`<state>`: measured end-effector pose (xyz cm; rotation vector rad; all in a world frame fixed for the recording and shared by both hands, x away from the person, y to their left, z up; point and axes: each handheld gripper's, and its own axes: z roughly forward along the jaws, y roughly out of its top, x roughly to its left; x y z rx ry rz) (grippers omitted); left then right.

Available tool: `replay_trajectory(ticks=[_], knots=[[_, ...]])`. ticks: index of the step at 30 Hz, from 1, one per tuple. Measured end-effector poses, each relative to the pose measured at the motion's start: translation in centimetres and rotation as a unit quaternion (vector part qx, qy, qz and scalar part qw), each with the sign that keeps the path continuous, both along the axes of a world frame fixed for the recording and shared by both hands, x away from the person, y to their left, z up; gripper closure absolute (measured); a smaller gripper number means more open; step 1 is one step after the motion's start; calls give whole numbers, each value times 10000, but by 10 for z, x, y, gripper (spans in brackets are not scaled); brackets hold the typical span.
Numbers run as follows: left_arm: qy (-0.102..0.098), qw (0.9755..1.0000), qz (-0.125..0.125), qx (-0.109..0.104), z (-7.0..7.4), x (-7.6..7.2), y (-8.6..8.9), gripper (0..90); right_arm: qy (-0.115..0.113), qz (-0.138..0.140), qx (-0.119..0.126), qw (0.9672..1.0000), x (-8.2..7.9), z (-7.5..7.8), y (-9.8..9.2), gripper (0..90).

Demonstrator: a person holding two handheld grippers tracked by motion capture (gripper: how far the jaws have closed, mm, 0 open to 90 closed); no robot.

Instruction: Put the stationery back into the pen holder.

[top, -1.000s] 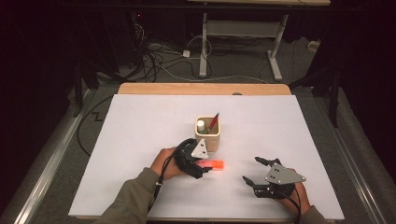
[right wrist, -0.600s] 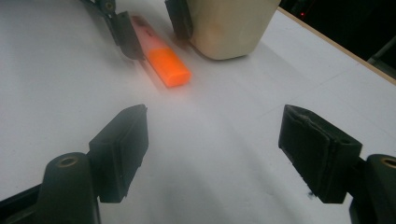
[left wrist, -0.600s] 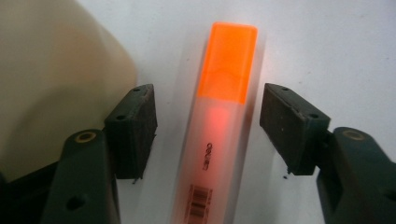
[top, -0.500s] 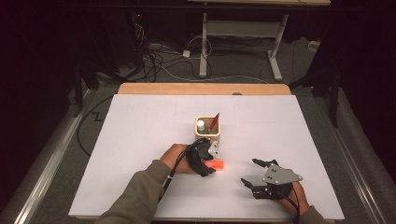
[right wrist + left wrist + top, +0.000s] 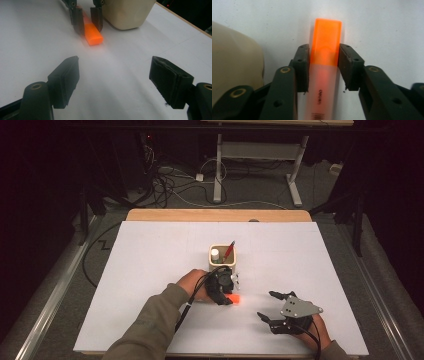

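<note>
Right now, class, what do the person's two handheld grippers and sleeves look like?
Both grippers are black, each with two flat rectangular fingers on arms with brass-coloured rivets. The left gripper trails a black cable along an olive-green sleeve. The right gripper carries a grey three-cornered plate with small dark holes, and a black cable runs over the hand behind it.

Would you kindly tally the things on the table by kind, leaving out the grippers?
Orange highlighter: 1
Beige pen holder: 1
Red pen in the holder: 1
White-capped item in the holder: 1
Total: 4
</note>
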<state>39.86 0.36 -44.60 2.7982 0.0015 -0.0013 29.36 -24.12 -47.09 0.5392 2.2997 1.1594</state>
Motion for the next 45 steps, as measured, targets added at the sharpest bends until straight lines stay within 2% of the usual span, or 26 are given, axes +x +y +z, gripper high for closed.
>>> replay_trajectory(ticks=[6, 10, 14, 15, 19, 23, 26, 27, 28, 30, 33, 36, 41, 45], knots=[[-29, 9999, 105, -4, 0, -2, 1, 647, -27, 3, 36, 10000, 0, 1, -1, 253], [-84, 9997, 175, -112, 0, -4, 4, 648, -40, -49, 115, 9999, 0, 2, -2, 255], [-211, 9985, 303, -415, 4, -6, 12, 649, -94, -90, 157, 9998, 0, 4, -4, 257], [-185, 9976, 403, -535, 5, -7, 14, 650, -101, -97, 175, 9997, 1, 4, -4, 259], [-384, 9928, 588, -966, 13, -11, 25, 650, -107, -140, 230, 9996, 0, 4, -5, 259], [-629, 9859, 750, -1359, 19, -15, 38, 650, -155, -144, 232, 9995, 0, 5, -5, 260], [-770, 9787, 899, -1675, 21, -19, 48, 650, -159, -155, 248, 9994, 0, 5, -6, 260], [-798, 9755, 976, -1803, 21, -20, 51, 650, -173, -158, 248, 9994, 0, 5, -6, 259], [-848, 9736, 1007, -1864, 21, -21, 54, 650, -175, -165, 256, 9994, 0, 5, -6, 259], [-908, 9681, 1121, -2048, 21, -22, 60, 650, -166, -179, 260, 9994, 0, 5, -6, 260], [-1009, 9616, 1210, -2249, 21, -26, 68, 650, -179, -182, 257, 9993, 0, 5, -6, 260], [-1082, 9531, 1303, -2509, 21, -30, 74, 650, -191, -180, 252, 9993, 0, 5, -6, 260], [-1178, 9434, 1414, -2758, 21, -35, 83, 650, -240, -175, 272, 9992, 0, 6, -6, 260], [-1239, 9334, 1534, -2997, 22, -37, 90, 650, -268, -198, 288, 9990, -1, 6, -6, 260]])
